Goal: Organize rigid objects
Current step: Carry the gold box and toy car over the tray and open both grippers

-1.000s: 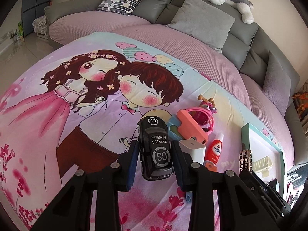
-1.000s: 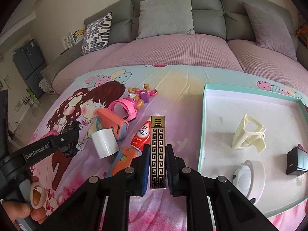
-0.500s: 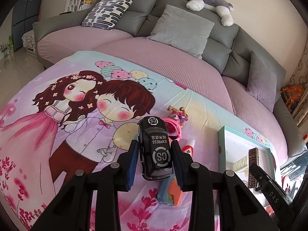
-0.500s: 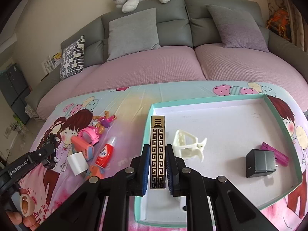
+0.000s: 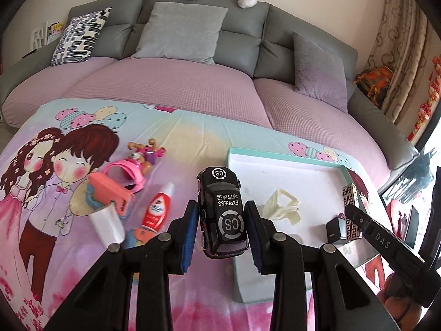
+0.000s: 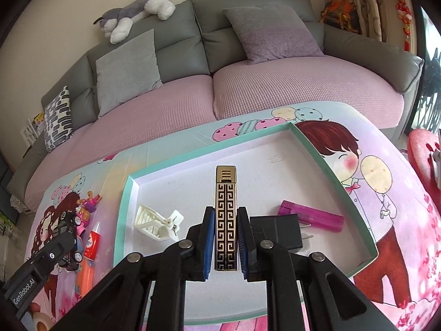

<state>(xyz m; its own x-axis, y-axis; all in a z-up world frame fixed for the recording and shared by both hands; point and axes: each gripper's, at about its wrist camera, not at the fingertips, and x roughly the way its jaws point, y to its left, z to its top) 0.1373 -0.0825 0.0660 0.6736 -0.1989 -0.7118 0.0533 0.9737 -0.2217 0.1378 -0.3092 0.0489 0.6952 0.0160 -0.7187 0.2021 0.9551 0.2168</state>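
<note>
My left gripper is shut on a black toy car and holds it above the left edge of the teal-rimmed white tray. My right gripper is shut on a gold-and-black patterned lighter held over the middle of the tray. The lighter also shows in the left wrist view. In the tray lie a cream hair claw, a black plug adapter and a purple lighter.
Left of the tray on the cartoon cloth lie a red-and-white tube, a white block, a coral and blue toy, a pink watch and a small figure. A sofa with cushions stands behind.
Both grippers have moved right with their objects. The car is now at the tray's left edge, and the lighter is over the tray's middle.
</note>
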